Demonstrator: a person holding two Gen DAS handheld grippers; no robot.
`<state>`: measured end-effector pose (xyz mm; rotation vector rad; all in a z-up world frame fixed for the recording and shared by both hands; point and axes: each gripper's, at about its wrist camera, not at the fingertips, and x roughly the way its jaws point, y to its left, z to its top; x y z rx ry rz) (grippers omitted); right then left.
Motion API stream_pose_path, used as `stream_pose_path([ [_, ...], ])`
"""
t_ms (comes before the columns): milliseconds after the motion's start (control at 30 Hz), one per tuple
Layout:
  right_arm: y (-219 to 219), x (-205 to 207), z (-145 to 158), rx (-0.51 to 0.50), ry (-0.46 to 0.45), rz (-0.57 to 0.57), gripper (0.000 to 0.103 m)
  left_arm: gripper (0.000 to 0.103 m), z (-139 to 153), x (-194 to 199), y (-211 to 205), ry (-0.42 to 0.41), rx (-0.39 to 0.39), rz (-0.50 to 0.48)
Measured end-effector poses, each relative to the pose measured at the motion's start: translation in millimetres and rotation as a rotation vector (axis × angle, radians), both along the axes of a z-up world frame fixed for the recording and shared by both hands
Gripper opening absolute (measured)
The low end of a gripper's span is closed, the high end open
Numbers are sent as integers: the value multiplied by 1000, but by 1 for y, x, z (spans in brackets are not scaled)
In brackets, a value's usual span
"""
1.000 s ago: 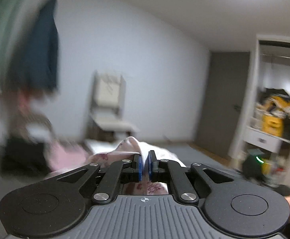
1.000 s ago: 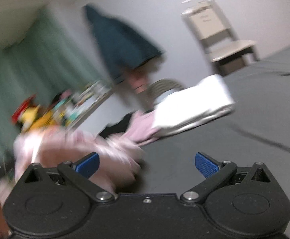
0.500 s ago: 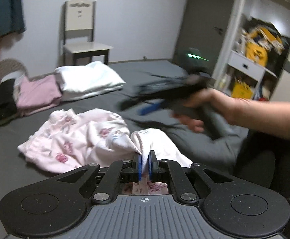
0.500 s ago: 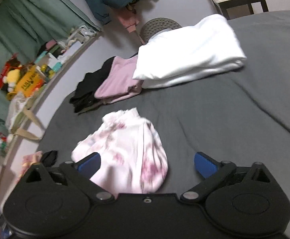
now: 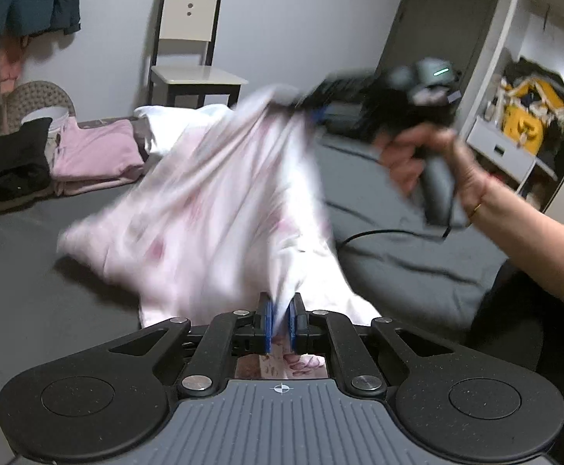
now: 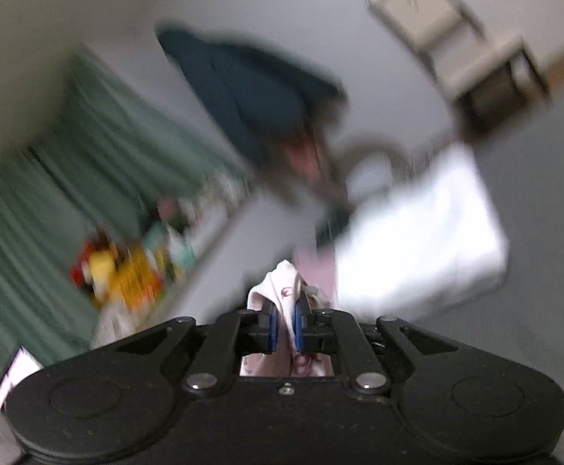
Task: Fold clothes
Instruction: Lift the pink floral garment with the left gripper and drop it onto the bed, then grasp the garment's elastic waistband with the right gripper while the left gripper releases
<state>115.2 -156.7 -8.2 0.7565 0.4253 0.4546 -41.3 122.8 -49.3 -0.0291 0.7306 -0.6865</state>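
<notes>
The left gripper (image 5: 280,323) has black linkage arms, silver pivot screws and blue finger pads (image 5: 268,325) — behind them, a ribbed grey housing with a small crosshair mark. The right gripper (image 6: 286,325) matches — all black. The person's wrist (image 5: 475,197) wears a thin bracelet.

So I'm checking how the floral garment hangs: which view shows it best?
The left wrist view: the floral garment spreads, blurred, between the left gripper and the right gripper. The right wrist view shows only a small bunch pinched in its fingers.
</notes>
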Motion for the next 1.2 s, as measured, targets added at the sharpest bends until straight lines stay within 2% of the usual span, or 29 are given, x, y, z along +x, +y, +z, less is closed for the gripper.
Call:
stream_pose_path([
  [67,-25,-7,42,-9,-76,-83,9,25,6,3,-2,-13,-18,30],
  [100,-37,-9,67,-32,-106,-127,9,42,9,3,-2,-24,-30,45],
  [133,-46,-9,89,-56,-138,-159,9,68,12,3,-2,-37,-47,57],
  [200,-55,-13,131,-96,-211,-197,9,94,17,3,-2,-63,-81,83],
  [300,-55,-26,197,-189,-354,-215,9,98,26,2,-1,-102,-133,120],
  [400,-25,-40,226,-296,-454,-140,9,98,34,1,-2,-131,-179,149],
  [500,20,-41,209,-343,-403,34,9,98,36,-1,-4,-129,-193,142],
  [567,50,-37,170,-370,-304,145,9,98,37,-3,-5,-135,-195,142],
  [667,94,-33,66,-405,-77,282,9,98,34,-5,1,-144,-203,156],
  [733,112,-35,-7,-418,95,318,9,98,29,-3,10,-126,-201,184],
  [800,127,-48,-61,-425,198,339,10,98,23,0,18,-92,-203,202],
  [867,140,-68,-103,-414,273,358,19,98,16,4,19,-68,-188,201],
  [900,144,-76,-109,-407,277,354,26,98,12,7,19,-56,-181,201],
  [933,147,-85,-115,-400,281,350,43,98,8,9,20,-43,-174,200],
  [967,150,-93,-118,-393,282,346,54,98,5,11,21,-31,-167,200],
  [1000,148,-99,-112,-384,272,339,59,98,1,13,21,-19,-160,200],
  [1067,141,-110,-96,-399,243,339,66,98,-2,13,15,-53,-120,171],
  [1200,104,-133,-62,-514,199,262,70,98,-4,8,-10,-111,-15,59],
])
